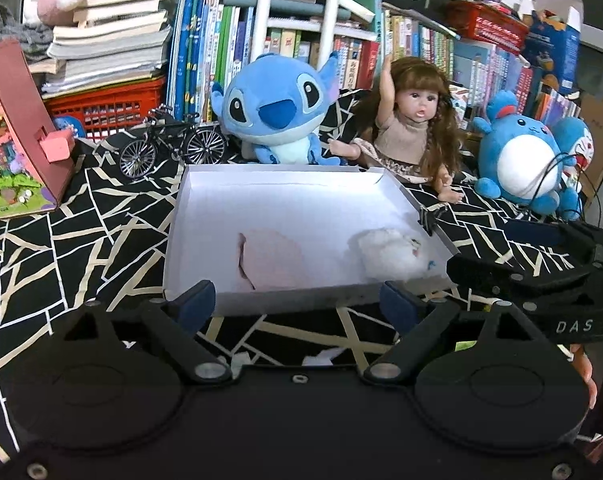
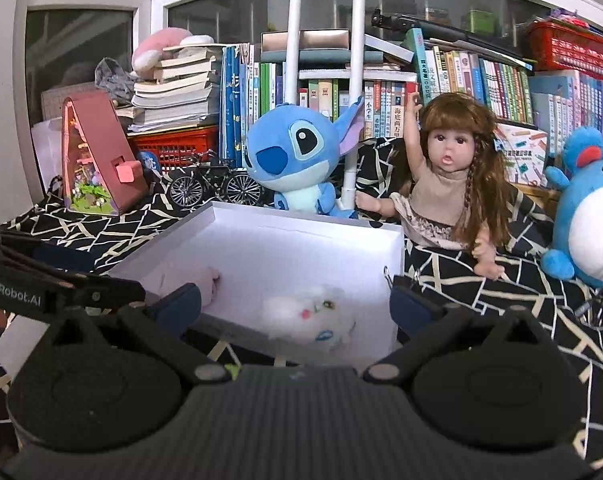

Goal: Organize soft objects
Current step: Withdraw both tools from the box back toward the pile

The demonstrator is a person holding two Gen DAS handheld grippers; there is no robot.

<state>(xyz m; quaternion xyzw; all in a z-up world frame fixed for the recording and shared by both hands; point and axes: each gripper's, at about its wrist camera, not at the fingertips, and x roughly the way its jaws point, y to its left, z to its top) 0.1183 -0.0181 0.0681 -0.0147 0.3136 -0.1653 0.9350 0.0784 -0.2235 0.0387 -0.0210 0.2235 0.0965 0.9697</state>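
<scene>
A shallow white box lies on the black patterned cloth. Inside it lie a pale pink soft object and a white fluffy plush toy. My left gripper is open and empty, just in front of the box's near wall. My right gripper is open and empty, at the box's near right corner above the white plush. The right gripper's body shows at the right of the left wrist view.
Behind the box sit a blue Stitch plush, a long-haired doll and a blue round plush. A model bicycle and a pink house model stand left. Books fill the back.
</scene>
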